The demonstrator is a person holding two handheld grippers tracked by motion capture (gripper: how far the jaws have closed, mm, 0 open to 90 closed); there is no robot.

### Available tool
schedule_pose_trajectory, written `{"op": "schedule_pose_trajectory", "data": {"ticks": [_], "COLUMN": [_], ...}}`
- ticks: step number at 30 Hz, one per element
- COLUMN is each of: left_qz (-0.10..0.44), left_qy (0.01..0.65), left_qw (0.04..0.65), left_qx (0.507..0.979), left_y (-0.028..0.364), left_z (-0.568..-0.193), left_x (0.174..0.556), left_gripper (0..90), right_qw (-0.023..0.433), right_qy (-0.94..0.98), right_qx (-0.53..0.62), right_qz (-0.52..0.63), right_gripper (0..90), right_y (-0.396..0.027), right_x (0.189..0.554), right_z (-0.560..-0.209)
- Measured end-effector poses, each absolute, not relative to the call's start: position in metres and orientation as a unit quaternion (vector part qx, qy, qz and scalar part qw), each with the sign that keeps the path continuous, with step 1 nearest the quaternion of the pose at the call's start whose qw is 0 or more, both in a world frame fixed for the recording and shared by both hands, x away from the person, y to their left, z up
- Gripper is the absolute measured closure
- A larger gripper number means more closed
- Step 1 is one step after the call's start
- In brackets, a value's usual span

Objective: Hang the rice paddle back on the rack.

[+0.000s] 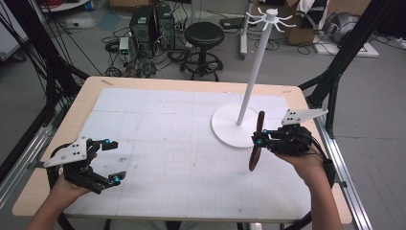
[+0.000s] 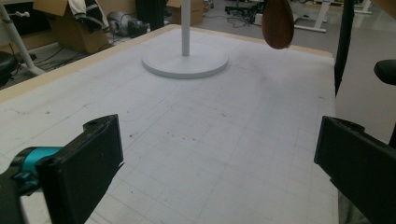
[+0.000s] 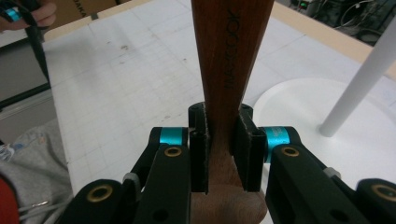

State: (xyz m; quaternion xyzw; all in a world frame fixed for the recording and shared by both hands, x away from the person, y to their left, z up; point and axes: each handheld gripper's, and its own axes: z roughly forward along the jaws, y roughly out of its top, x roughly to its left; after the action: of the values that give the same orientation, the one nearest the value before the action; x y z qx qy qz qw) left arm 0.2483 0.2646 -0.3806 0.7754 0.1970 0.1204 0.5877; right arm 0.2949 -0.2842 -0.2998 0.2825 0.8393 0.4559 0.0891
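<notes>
Fingers of my right gripper (image 3: 220, 154) pinch the wooden spoon (image 1: 256, 142) (hanging near the white stand (image 1: 238, 125)), while my left gripper (image 1: 106, 162) rests spread wide, holding nothing.

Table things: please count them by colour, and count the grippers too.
White: 1, the hook stand
Brown: 1, the wooden spoon, held in the right gripper
Black: 2, right gripper and left gripper
Total: 4
</notes>
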Motion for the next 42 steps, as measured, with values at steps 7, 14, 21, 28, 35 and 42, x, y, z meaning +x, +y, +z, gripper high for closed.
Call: {"op": "schedule_pose_trajectory", "data": {"ticks": [7, 14, 21, 28, 35, 42], "left_qz": [0.120, 0.120, 0.120, 0.120, 0.120, 0.120], "left_qy": [0.197, 0.197, 0.197, 0.197, 0.197, 0.196], "left_qw": [0.587, 0.587, 0.587, 0.587, 0.587, 0.588], "left_qx": [0.776, 0.776, 0.776, 0.776, 0.776, 0.776], "left_y": [0.264, 0.264, 0.264, 0.264, 0.264, 0.265], "left_z": [-0.381, -0.381, -0.381, -0.381, -0.381, -0.381], "left_x": [0.249, 0.249, 0.248, 0.249, 0.248, 0.248], "left_gripper": [1.8, 1.7, 1.7, 1.8, 1.7, 1.7], "right_qw": [0.099, 0.106, 0.109, 0.113, 0.118, 0.119], "right_qy": [0.832, 0.829, 0.826, 0.822, 0.817, 0.814], "right_qx": [0.283, 0.284, 0.287, 0.289, 0.292, 0.293], "right_qz": [0.466, 0.470, 0.473, 0.478, 0.483, 0.487], "right_gripper": [77.7, 77.8, 77.8, 77.8, 77.7, 77.7], "right_y": [-0.288, -0.288, -0.290, -0.292, -0.293, -0.293], "right_x": [0.296, 0.297, 0.299, 0.300, 0.303, 0.304], "right_z": [-0.290, -0.283, -0.277, -0.268, -0.260, -0.256]}}
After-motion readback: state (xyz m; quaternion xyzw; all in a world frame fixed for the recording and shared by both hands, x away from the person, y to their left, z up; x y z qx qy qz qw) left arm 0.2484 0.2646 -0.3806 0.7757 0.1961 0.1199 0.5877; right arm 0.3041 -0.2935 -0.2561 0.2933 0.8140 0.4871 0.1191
